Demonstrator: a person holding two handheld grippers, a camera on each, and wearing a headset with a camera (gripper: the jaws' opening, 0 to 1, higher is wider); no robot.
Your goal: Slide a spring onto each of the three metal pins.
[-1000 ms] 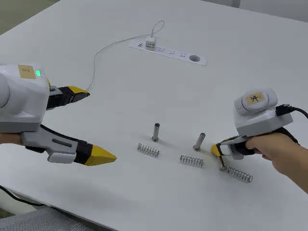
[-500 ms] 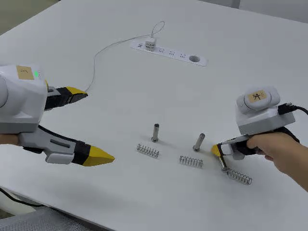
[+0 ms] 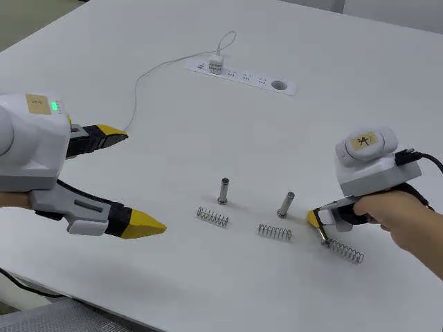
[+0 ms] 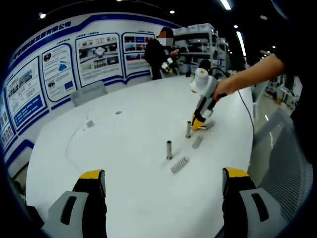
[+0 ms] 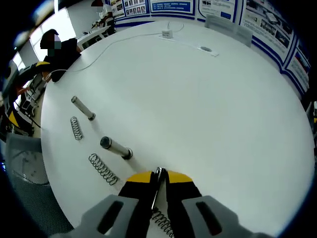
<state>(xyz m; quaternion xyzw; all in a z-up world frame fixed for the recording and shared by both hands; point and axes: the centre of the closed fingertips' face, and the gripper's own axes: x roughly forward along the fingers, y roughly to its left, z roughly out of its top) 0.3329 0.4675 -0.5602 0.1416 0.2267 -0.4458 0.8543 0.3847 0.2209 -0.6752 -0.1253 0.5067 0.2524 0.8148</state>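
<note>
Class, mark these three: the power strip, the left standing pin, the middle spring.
power strip (image 3: 242, 75): head view, middle of its white body.
left standing pin (image 3: 223, 190): head view, mid shaft.
middle spring (image 3: 275, 232): head view, centre coils.

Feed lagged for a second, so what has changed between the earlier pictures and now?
The right gripper, shut on a pin, tilted it so its lower end came nearer the left end of the rightmost spring; whether they touch is unclear. The open left gripper, two standing pins and two other springs stayed put.
</note>
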